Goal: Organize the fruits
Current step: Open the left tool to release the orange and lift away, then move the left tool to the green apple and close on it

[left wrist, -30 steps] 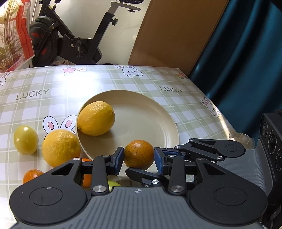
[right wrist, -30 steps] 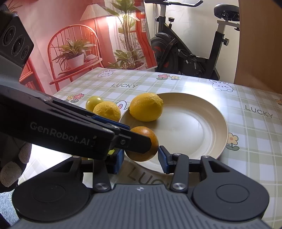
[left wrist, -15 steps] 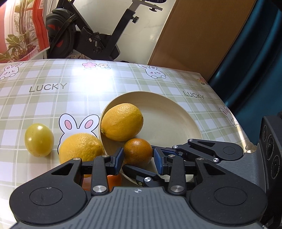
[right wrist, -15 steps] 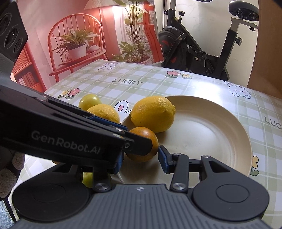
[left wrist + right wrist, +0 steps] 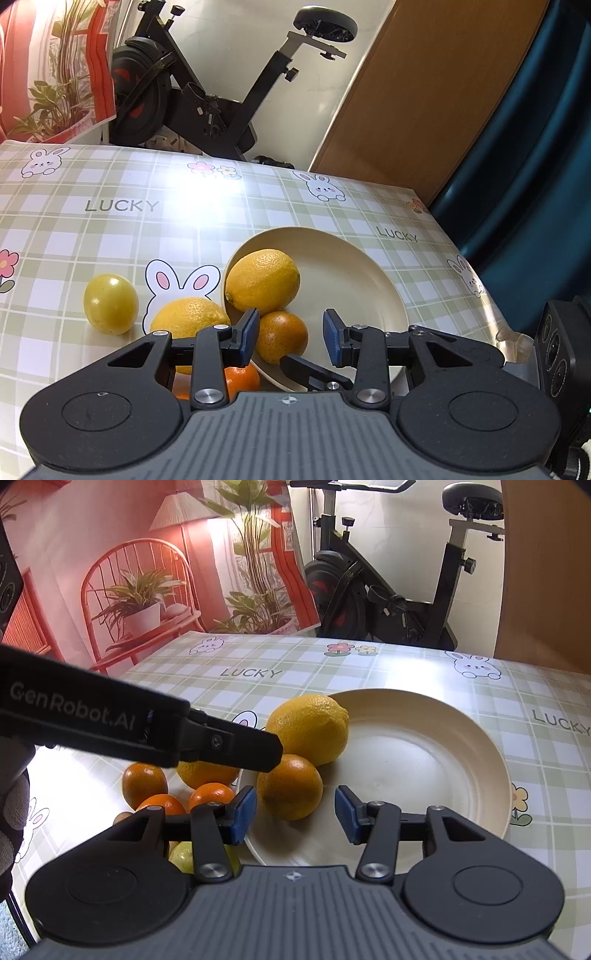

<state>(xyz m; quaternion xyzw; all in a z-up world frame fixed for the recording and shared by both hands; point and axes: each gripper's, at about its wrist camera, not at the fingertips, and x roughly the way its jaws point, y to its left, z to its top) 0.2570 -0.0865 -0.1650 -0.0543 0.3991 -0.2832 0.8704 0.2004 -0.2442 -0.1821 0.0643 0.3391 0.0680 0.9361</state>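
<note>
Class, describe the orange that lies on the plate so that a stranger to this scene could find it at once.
Start at the cream plate on the checked tablecloth. Two fruits lie on its left side: a large yellow lemon and, touching it on the near side, the orange. It is the only orange fruit on the plate; the other oranges lie off the rim on the cloth.

Bright, sharp fisheye views; white glare on the tablecloth [image 5: 207, 206], edges bowed

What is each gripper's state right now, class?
Left gripper: open, holding nothing.
Right gripper: open, jaws have just been opening; orange sits between them on the plate, ungripped.
</note>
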